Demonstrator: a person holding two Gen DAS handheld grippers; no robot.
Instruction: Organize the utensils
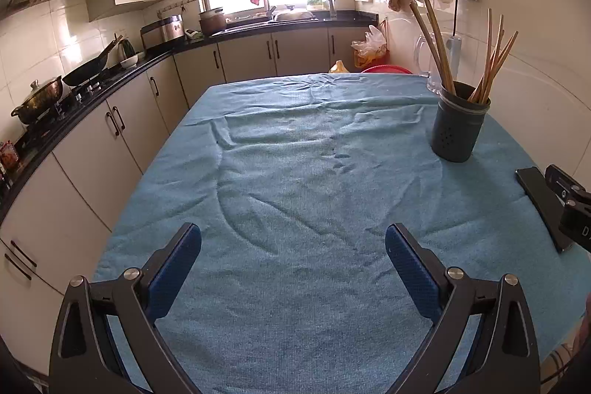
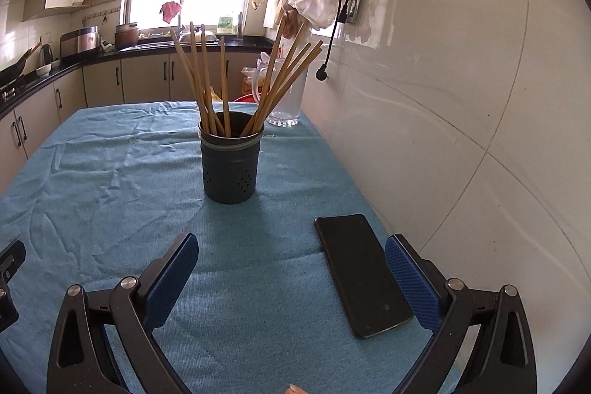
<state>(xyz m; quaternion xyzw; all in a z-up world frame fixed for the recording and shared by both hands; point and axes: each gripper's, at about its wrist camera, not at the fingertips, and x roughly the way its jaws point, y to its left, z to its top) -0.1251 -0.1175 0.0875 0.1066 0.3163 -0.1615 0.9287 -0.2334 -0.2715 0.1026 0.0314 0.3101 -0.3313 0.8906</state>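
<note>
A dark perforated utensil holder (image 2: 229, 165) stands on the blue-clothed bench (image 2: 110, 172), holding about ten wooden chopsticks (image 2: 207, 87). Left claw (image 1: 293, 257) and right claw (image 2: 290, 261) gape wide, empty.

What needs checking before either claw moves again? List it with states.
1. Left claw open and holding nothing: ok.
2. Right claw open and holding nothing: ok.
3. Chopsticks all standing in the dark holder: ok.
4. Holder upright on the blue cloth: ok.
5. No loose utensils on the cloth: ok as far as both views show.
6. Path clear for the right claw: not ok, the black phone lies flat beside its right finger.
</note>
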